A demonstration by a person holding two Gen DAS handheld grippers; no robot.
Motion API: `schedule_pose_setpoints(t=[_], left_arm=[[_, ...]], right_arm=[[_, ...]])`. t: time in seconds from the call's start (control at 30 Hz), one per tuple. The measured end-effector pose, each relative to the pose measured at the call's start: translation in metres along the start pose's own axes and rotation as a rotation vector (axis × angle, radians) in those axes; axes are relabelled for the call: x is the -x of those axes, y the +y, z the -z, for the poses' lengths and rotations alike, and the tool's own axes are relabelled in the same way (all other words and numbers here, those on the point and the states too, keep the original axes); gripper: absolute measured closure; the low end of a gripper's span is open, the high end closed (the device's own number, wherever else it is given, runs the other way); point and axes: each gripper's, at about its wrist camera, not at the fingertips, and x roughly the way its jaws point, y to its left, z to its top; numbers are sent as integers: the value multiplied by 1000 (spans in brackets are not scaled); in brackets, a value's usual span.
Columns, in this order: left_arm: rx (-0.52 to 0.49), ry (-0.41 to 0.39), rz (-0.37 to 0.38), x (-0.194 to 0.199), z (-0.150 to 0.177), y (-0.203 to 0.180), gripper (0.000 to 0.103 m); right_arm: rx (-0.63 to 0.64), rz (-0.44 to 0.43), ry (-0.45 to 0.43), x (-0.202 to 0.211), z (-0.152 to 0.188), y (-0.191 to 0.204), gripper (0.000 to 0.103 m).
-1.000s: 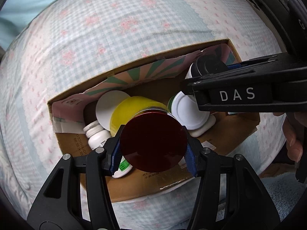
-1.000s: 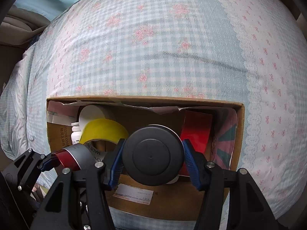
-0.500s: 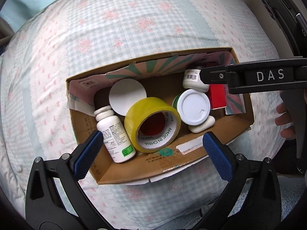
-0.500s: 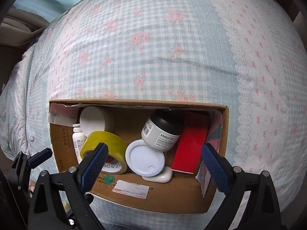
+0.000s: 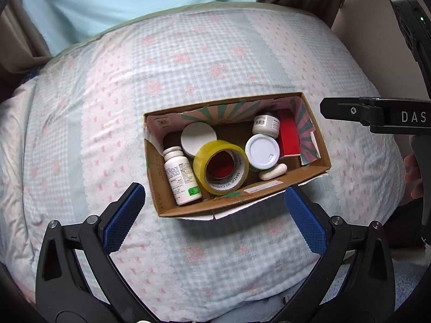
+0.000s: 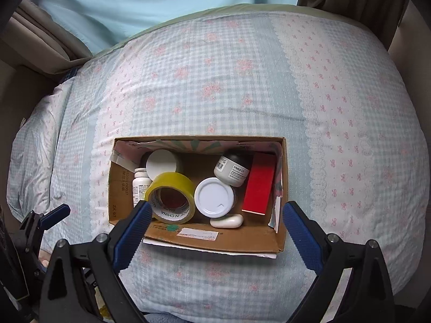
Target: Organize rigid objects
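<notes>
A cardboard box [image 5: 269, 192] [image 6: 229, 238] sits on the quilt. Inside lie a yellow tape roll [image 5: 221, 167] [image 6: 172, 197] with a red-lidded tin [image 5: 219, 167] in its core, a white pill bottle [image 5: 181, 177] [image 6: 140, 185], a white-lidded jar [image 5: 262, 150] [image 6: 214, 197], a round white lid [image 5: 198, 136] [image 6: 161, 164], a grey black-lidded jar [image 5: 266, 125] [image 6: 233, 171], a red box [image 5: 288, 140] [image 6: 260, 185] and a white soap-like piece [image 5: 272, 171] [image 6: 226, 221]. My left gripper [image 5: 214, 219] is open and empty, above the box's near side. My right gripper [image 6: 215, 235] is open and empty, likewise.
The quilt [image 5: 188, 67] [image 6: 242, 80] is light blue gingham with pink flowers and spreads all around the box. A pale blue curtain [image 6: 161, 0] hangs behind the bed. The right gripper's black body [image 5: 377, 115] reaches in at the right of the left wrist view.
Both grippers opened: the left dropped the red-lidded tin into the tape roll, the right dropped the black-lidded jar beside the red box. Both then pulled back and up from the box.
</notes>
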Motion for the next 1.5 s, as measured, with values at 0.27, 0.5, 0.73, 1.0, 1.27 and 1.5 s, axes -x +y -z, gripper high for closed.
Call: schedule_pose_setpoints(t=[0.27, 0.5, 0.73, 1.0, 1.27, 1.5], left_arm=[[102, -260, -33, 129, -4, 0, 0], [110, -541, -72, 251, 11, -29, 0], [91, -633, -99, 298, 35, -62, 0], [97, -676, -77, 309, 53, -85, 0], [90, -691, -85, 312, 54, -98, 0], [91, -690, -88, 310, 50, -101, 0]], right_arm=[[63, 61, -241, 130, 30, 11, 6], [122, 125, -495, 253, 73, 22, 6], [103, 164, -640, 314, 115, 20, 6], [67, 190, -719, 327, 151, 4, 7], [57, 205, -740, 334, 158, -8, 6], [60, 205, -746, 335, 157, -11, 6]])
